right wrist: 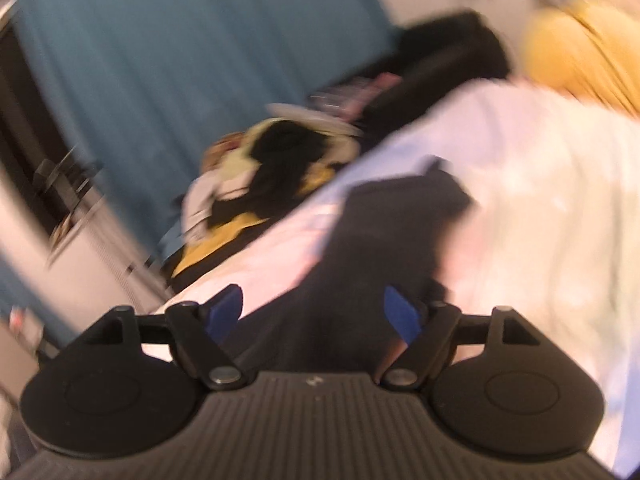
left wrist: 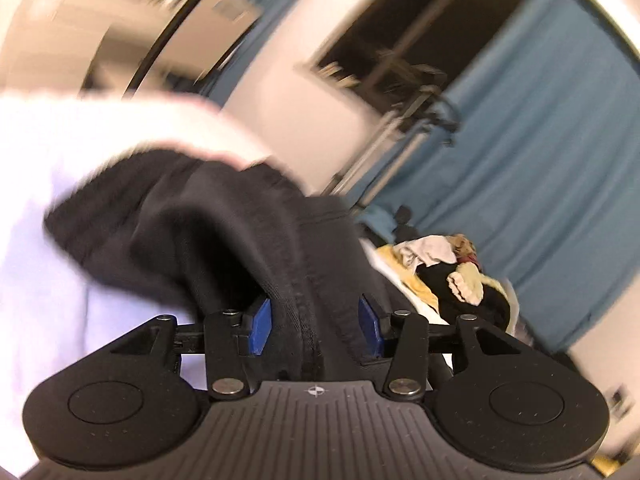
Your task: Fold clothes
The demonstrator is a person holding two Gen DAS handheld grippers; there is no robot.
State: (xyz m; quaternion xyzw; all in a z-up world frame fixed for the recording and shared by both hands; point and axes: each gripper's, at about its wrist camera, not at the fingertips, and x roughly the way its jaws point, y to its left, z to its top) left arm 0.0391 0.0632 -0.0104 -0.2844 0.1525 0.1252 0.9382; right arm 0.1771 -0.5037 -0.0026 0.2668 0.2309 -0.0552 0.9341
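Observation:
A black garment (left wrist: 224, 220) of thick seamed fabric hangs bunched between the blue pads (left wrist: 260, 326) of my left gripper (left wrist: 315, 326). That gripper is shut on it and holds it up over the pale sheet (left wrist: 36, 240). In the right wrist view the black garment (right wrist: 384, 240) stretches away as a narrow strip lying on the pale bed sheet (right wrist: 540, 208). My right gripper (right wrist: 314, 314) is over its near end, jaws wide apart, with fabric between the blue pads (right wrist: 402, 318) and a sliver of sheet showing beside the right one. Both views are motion-blurred.
A heap of mixed clothes (left wrist: 452, 272), yellow, white and black, sits at the bed's far side, and shows as clothes (right wrist: 272, 168) in the right view. Blue curtains (left wrist: 540, 140) hang behind. A yellow pillow (right wrist: 580, 48) and a dark bag (right wrist: 440, 56) lie at the bed's far end.

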